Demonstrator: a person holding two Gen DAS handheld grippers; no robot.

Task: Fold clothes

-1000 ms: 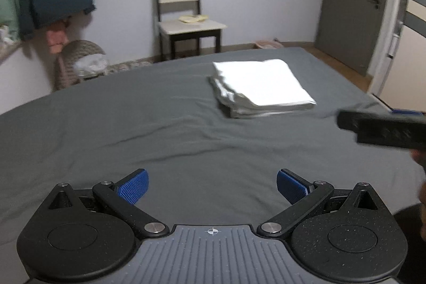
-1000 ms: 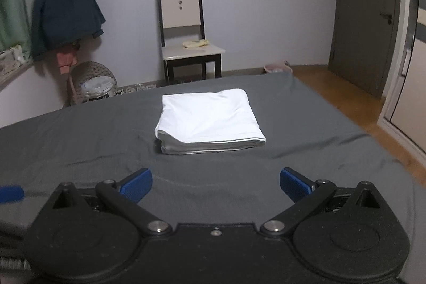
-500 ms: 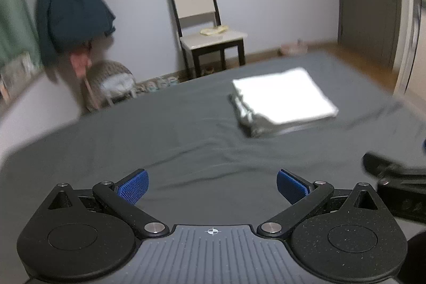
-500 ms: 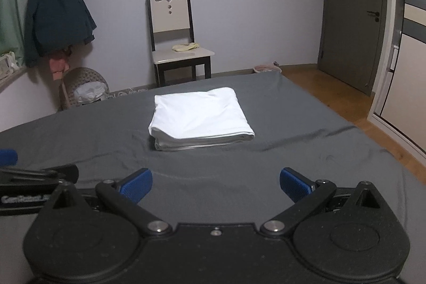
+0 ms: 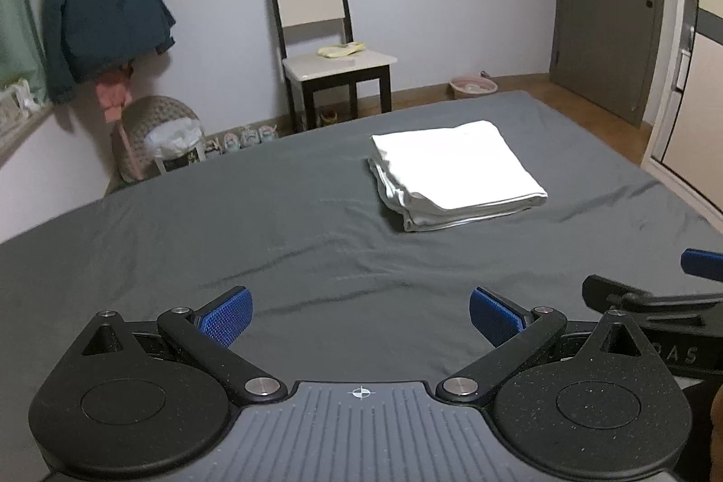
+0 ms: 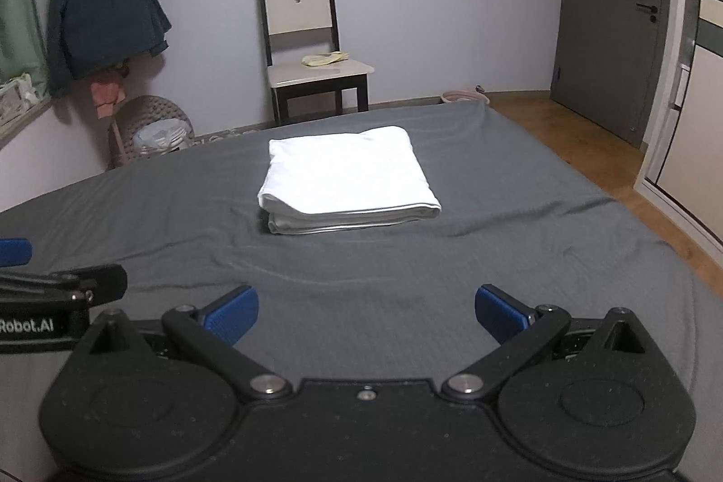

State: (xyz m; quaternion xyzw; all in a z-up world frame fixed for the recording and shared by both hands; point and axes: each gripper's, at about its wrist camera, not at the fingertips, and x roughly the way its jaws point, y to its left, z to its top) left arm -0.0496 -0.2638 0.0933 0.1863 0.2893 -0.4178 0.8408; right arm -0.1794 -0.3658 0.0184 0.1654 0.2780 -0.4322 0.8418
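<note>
Left gripper (image 5: 360, 317): blue pads spread wide, nothing between them, only grey sheet showing in the gap. Fingertips visible; the rear body is cut off by the bottom edge of the frame.

Right gripper (image 6: 366, 312): fingers likewise spread wide and empty, held over bare sheet. Its body also runs off the lower edge.

Each gripper intrudes into the other's view as a partial shape: in the left wrist view the right gripper shows only at the right edge, one blue tip and a black arm, with lettering too cropped to read. In the right wrist view the left gripper enters at the left edge, cut off, reading "Robot.AI".

Folded white garment (image 6: 345, 177) lies flat on the grey bed (image 6: 519, 211), well ahead of both grippers, touched by neither. Layered edges show along its near side; what kind of garment it is cannot be told.

Beyond the bed: chair (image 6: 305, 44) against the wall, with a small yellowish item on the seat, too small to identify. Dark jacket (image 6: 101, 7) hangs at left. Woven basket (image 6: 151, 127) beneath it, its contents indistinct. Door (image 6: 610, 12) at right, partly cropped.
</note>
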